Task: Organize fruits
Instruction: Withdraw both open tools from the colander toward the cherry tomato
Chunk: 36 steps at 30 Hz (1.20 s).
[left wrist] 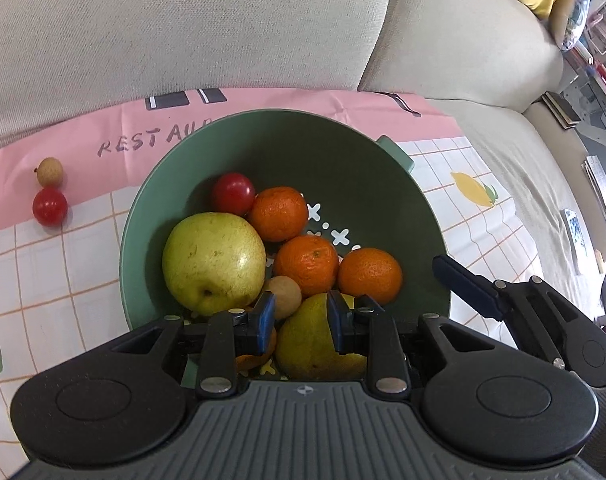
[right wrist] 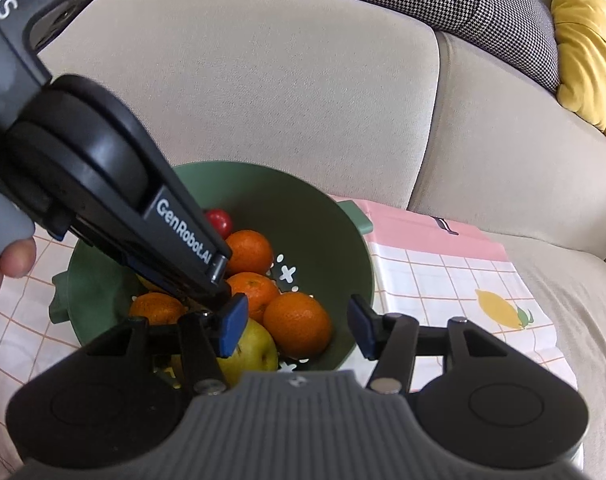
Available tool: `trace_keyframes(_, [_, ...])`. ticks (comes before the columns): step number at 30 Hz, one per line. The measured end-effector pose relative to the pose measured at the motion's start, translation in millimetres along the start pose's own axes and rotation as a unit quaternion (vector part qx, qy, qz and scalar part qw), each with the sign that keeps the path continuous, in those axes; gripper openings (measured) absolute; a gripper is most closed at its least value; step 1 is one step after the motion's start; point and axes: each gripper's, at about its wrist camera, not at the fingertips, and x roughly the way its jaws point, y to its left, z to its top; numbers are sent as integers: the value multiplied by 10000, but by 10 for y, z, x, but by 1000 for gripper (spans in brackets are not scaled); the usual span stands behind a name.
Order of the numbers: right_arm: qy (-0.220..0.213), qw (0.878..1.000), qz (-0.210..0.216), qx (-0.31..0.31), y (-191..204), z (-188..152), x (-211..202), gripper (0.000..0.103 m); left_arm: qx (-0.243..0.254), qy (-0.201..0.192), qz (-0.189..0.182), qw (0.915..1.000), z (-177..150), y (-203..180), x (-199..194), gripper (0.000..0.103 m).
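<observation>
I held both grippers over the bowl [left wrist: 243, 132], left gripper [left wrist: 301, 316] and right gripper [right wrist: 299, 324] with fingers spread, empty. Most fruit lay inside; a tomato [left wrist: 50, 207] and longan [left wrist: 50, 172] sat on the cloth [left wrist: 43, 280]. I judged fetching them came next.

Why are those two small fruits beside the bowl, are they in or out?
Out. The red cherry tomato and the tan longan lie touching on the pink cloth, left of the green bowl.
</observation>
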Motion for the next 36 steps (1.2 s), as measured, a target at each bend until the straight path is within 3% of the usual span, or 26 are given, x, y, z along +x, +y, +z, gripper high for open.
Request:
trace_keyframes(9, [-111, 9999, -5, -74, 28, -16, -52, 56, 86, -427, 67, 9990, -78, 11, -379, 34])
trace_keyframes(19, [-51, 9971, 286, 705, -94, 17, -260, 63, 430, -1286, 769, 9878, -293, 48, -1056, 34])
trace_keyframes(27, [-7, 9938, 639, 912, 65, 56, -490, 63, 245, -1802, 1032, 9779, -493, 272, -1565, 34])
trace_keyframes(36, [-88, 9909, 1082, 800, 412, 140, -749, 63, -107, -2057, 1125, 9721, -740, 558, -1765, 34])
